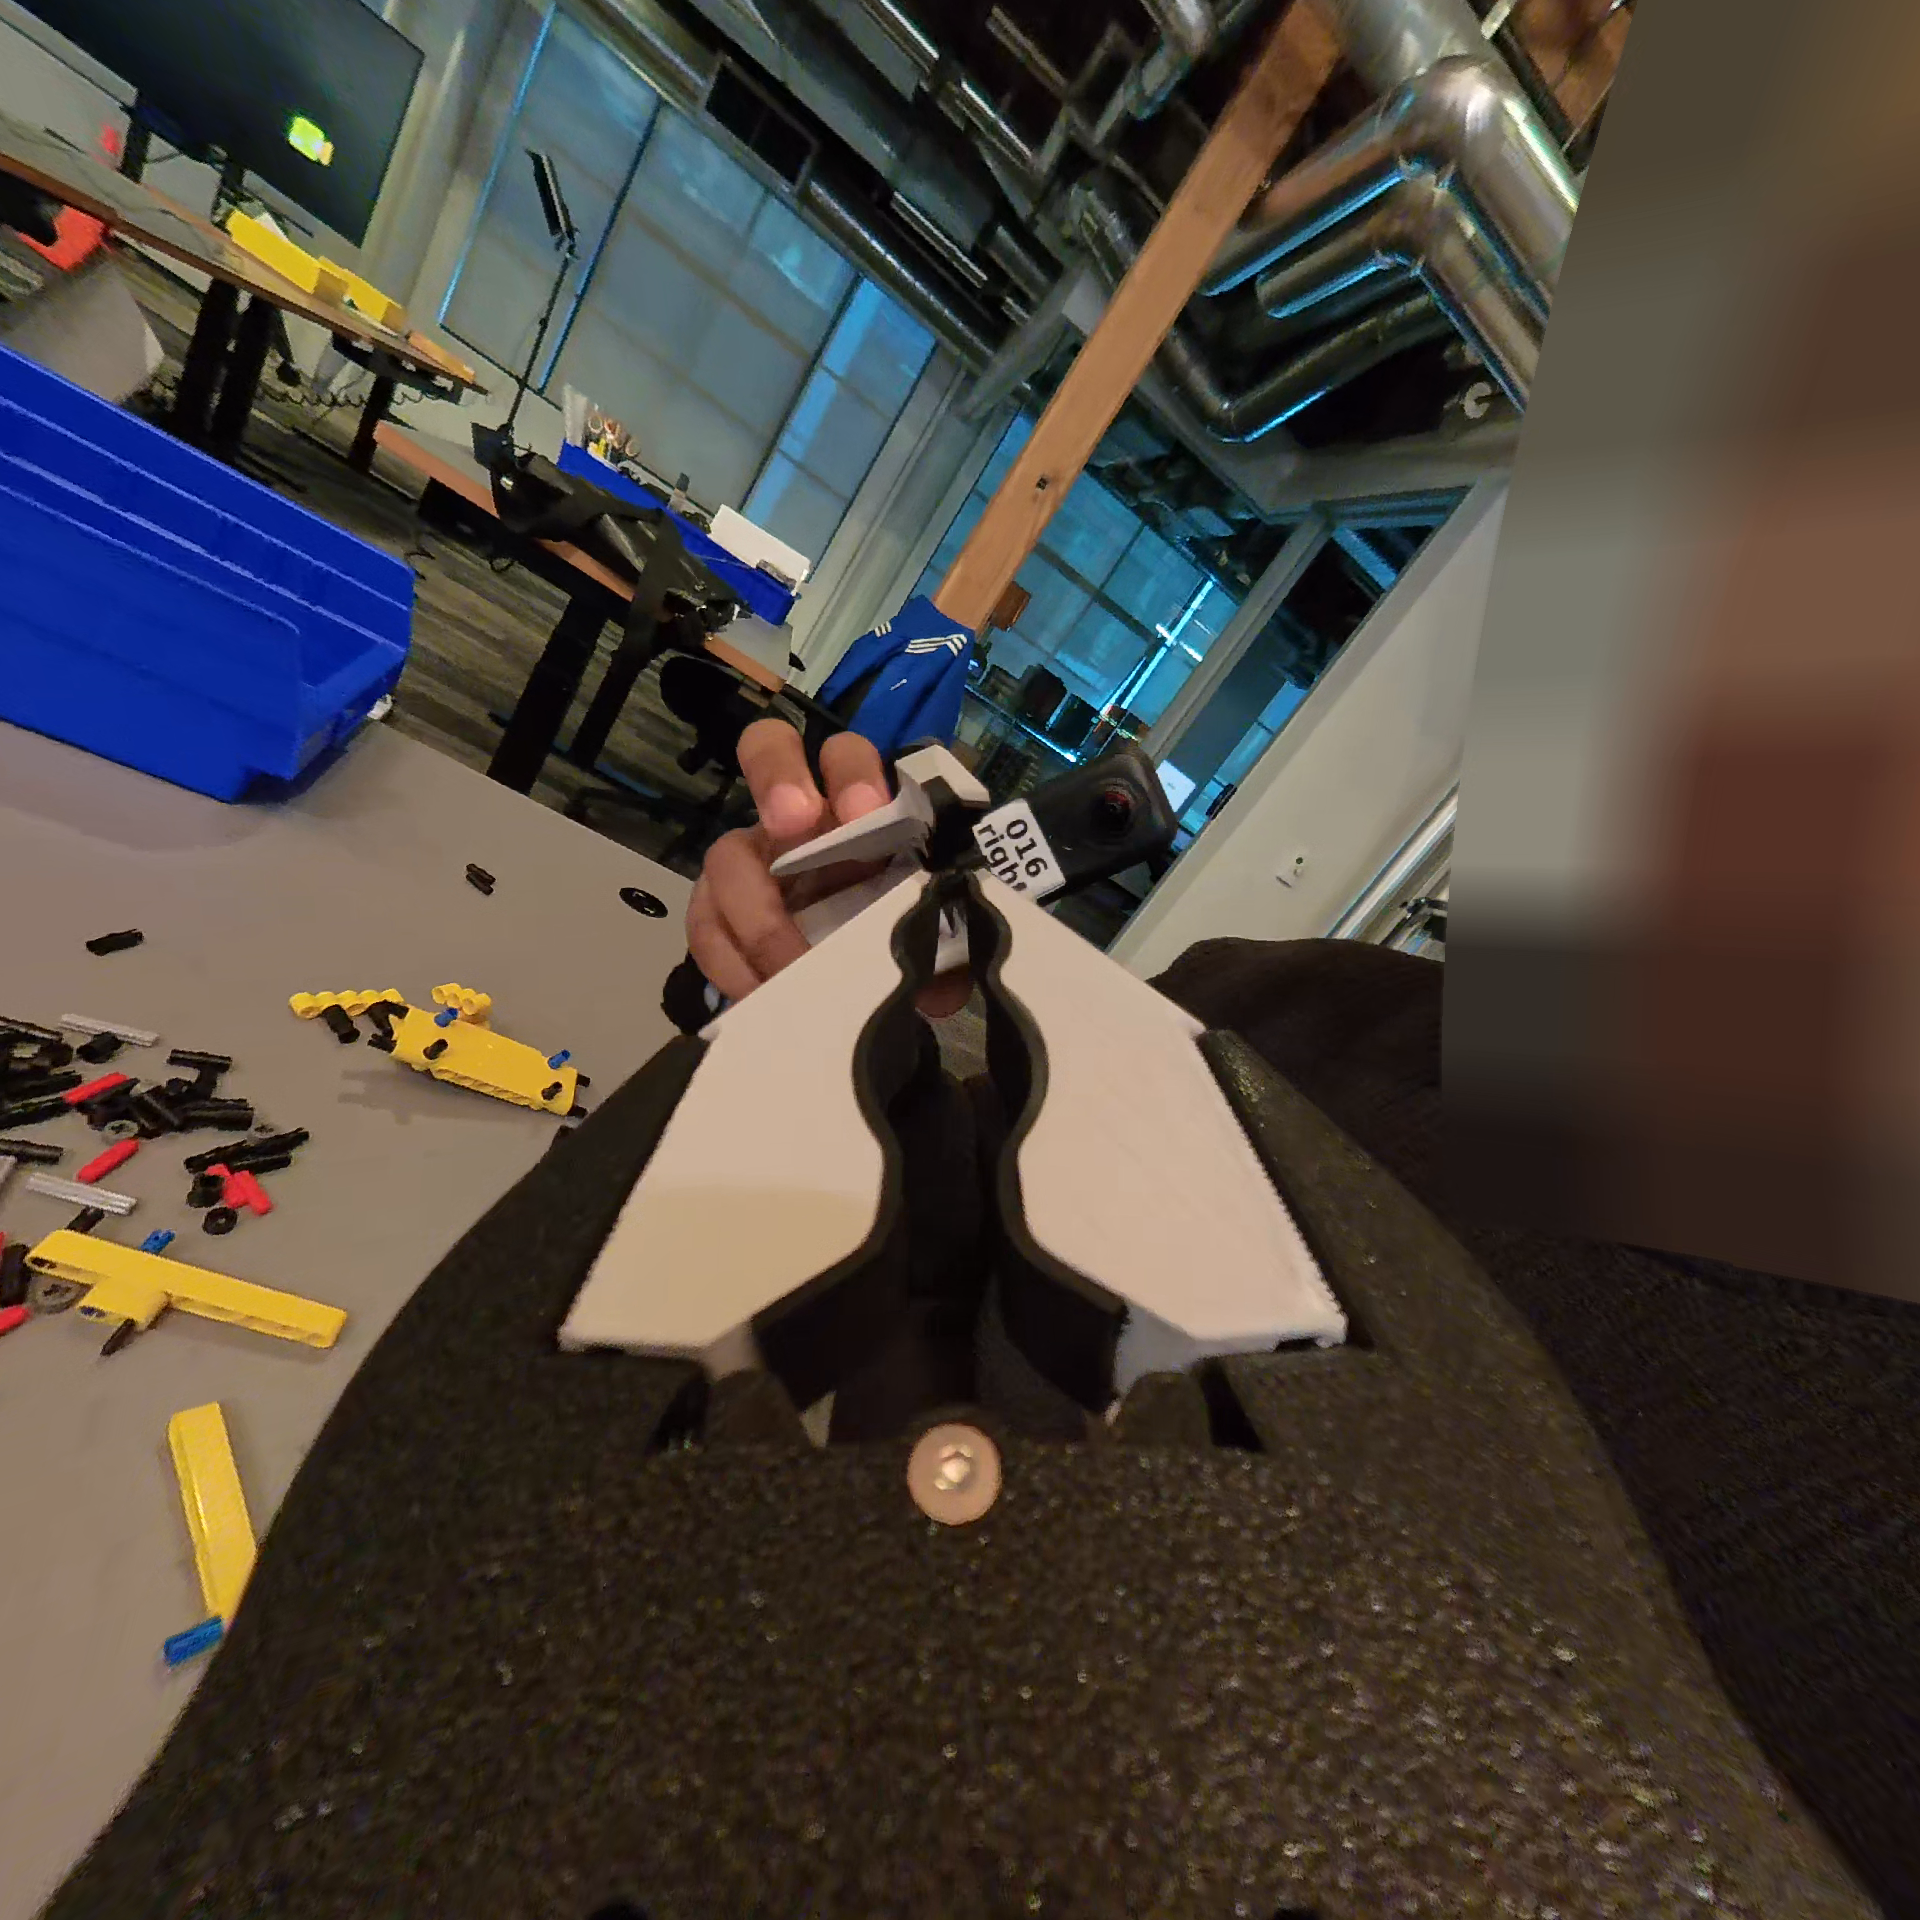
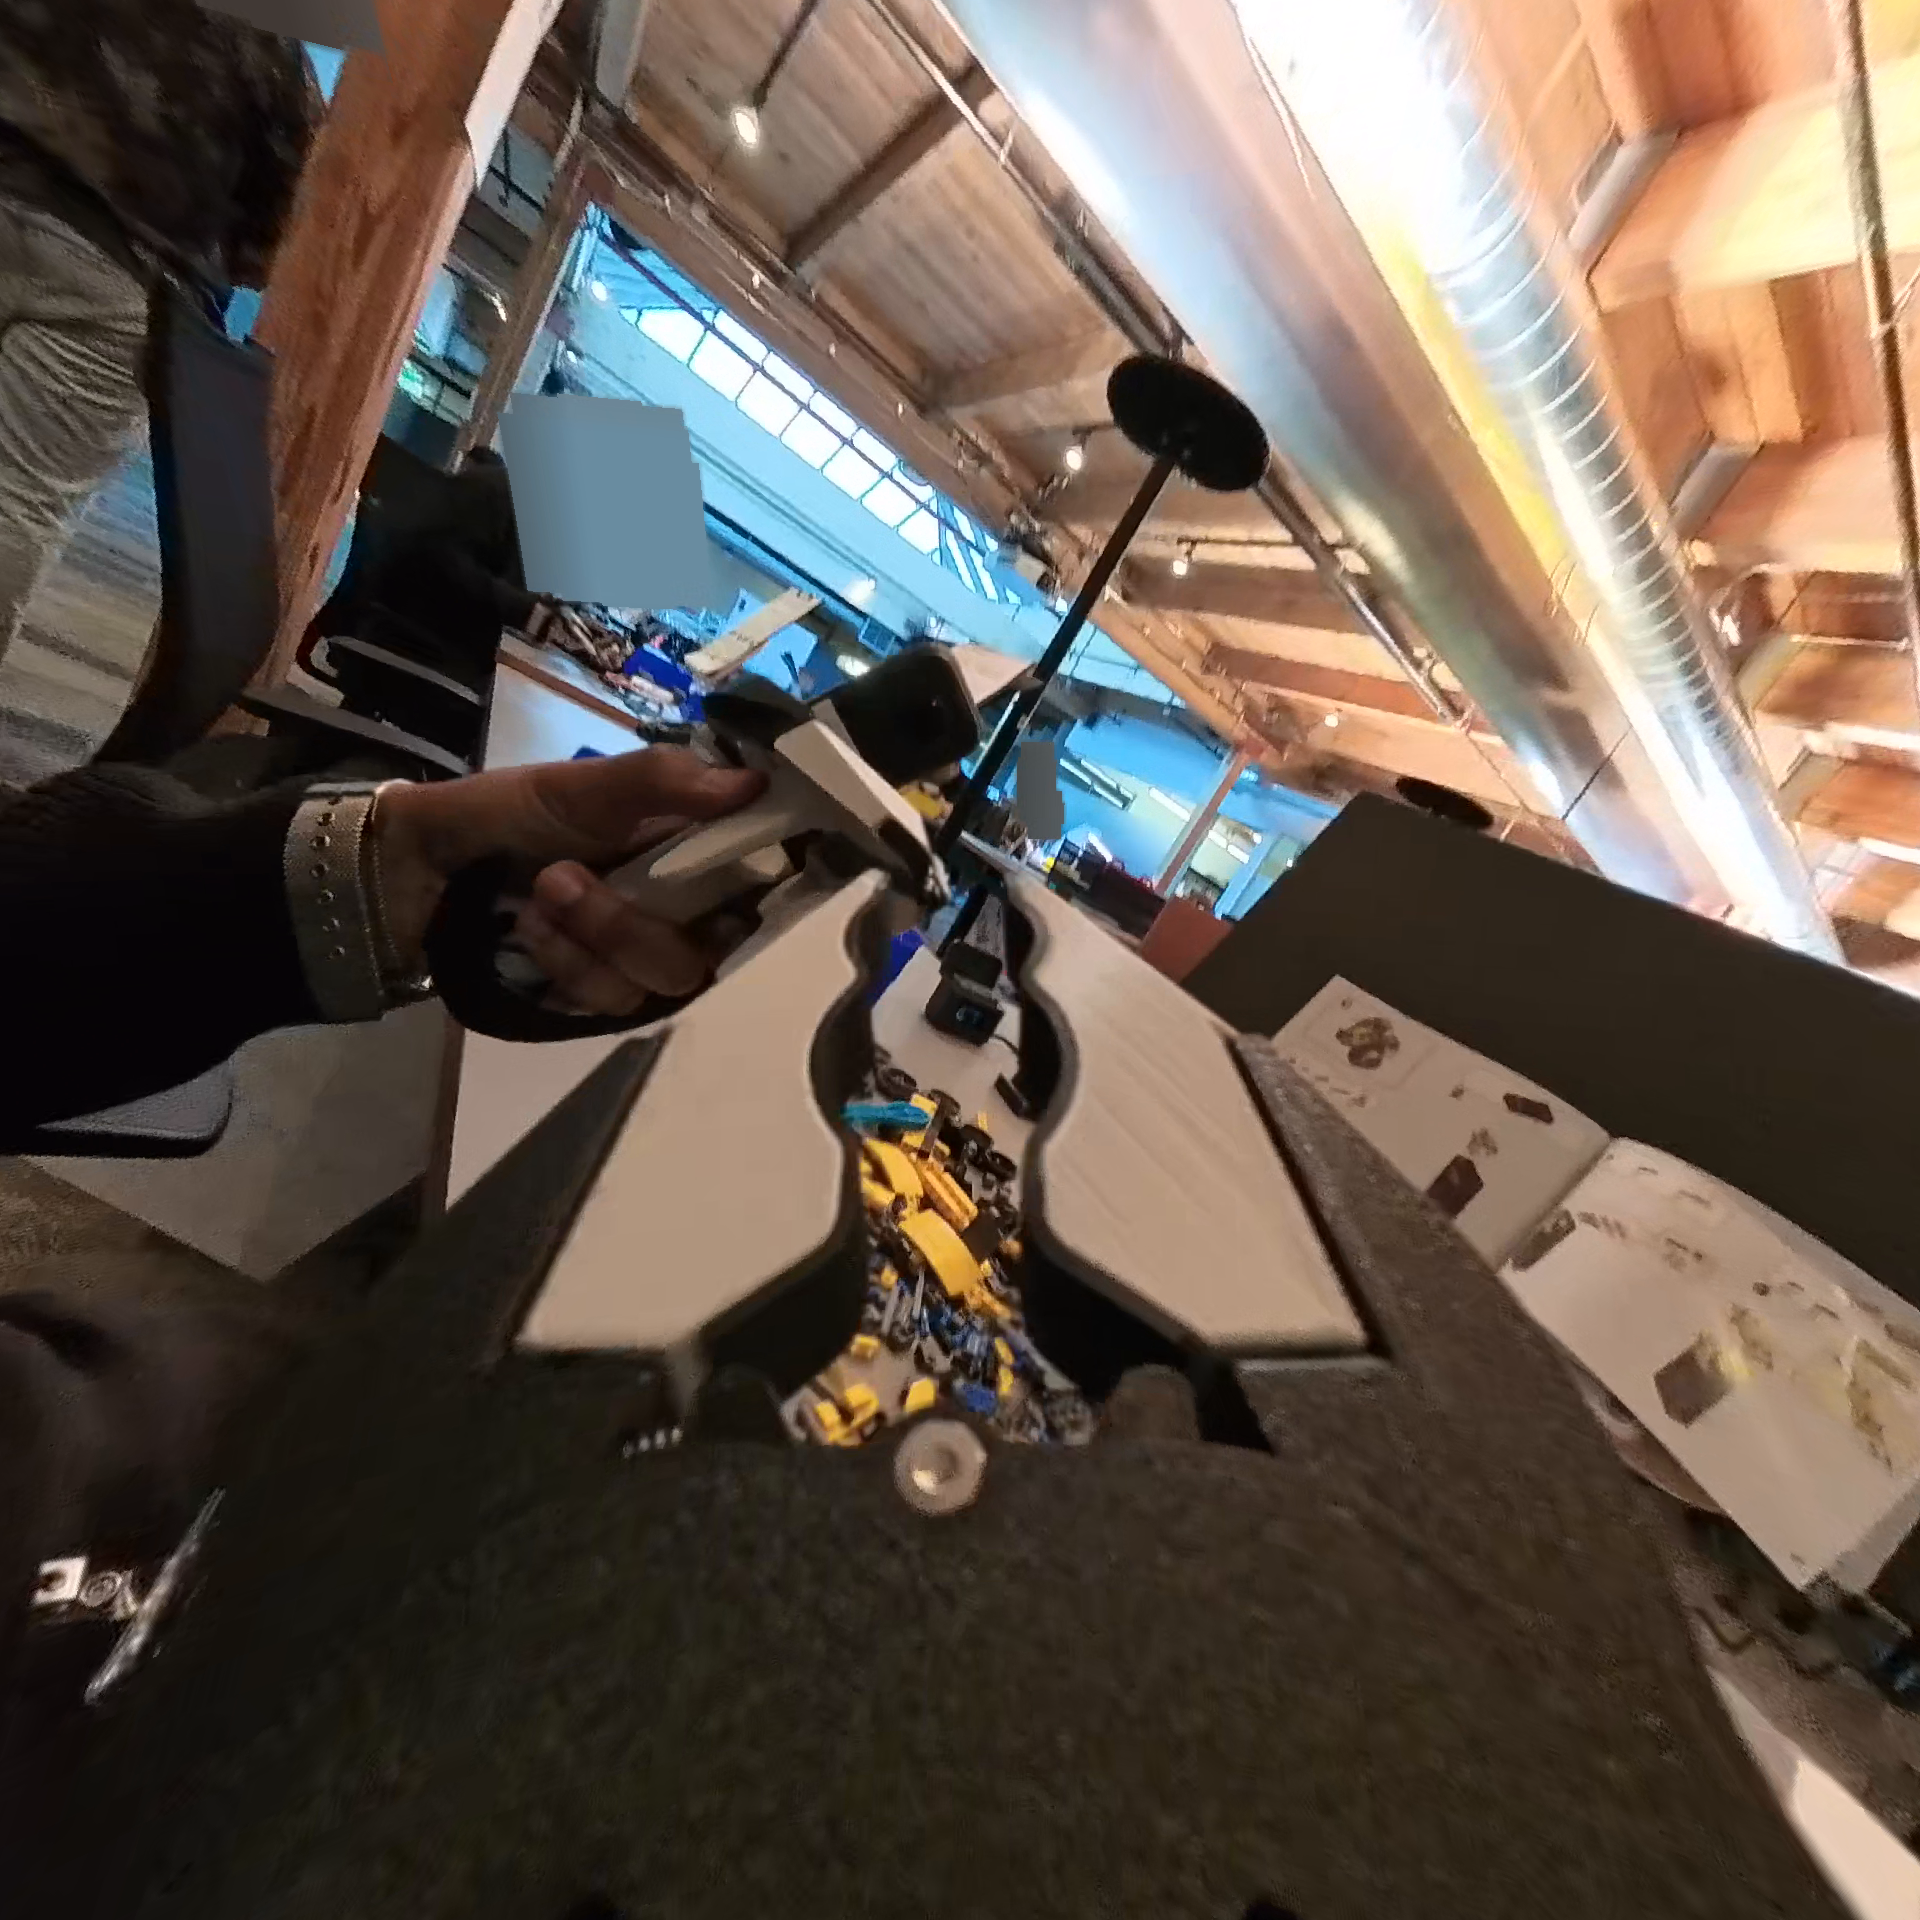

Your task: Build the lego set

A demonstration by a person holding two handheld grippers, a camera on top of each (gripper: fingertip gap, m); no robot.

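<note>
Left gripper (image 1: pixel 948 902): raised off the grey bench (image 1: pixel 436 831), fingertips clenched on a small black part (image 1: pixel 948 914), too small to identify. Right gripper (image 2: pixel 948 891): fingertips slightly parted, meeting the left gripper's tip; whether it grips anything, cannot tell. Hand (image 1: pixel 774 873) on the right gripper's handle. On the bench: yellow beam assembly (image 1: pixel 457 1044), yellow T-shaped beam (image 1: pixel 187 1288), loose yellow beam (image 1: pixel 213 1507), scattered black and red pins (image 1: pixel 135 1112). Blue bin (image 1: pixel 177 613) behind. Open instruction booklet (image 2: pixel 1621 1278) beside the parts pile (image 2: pixel 935 1236).
</note>
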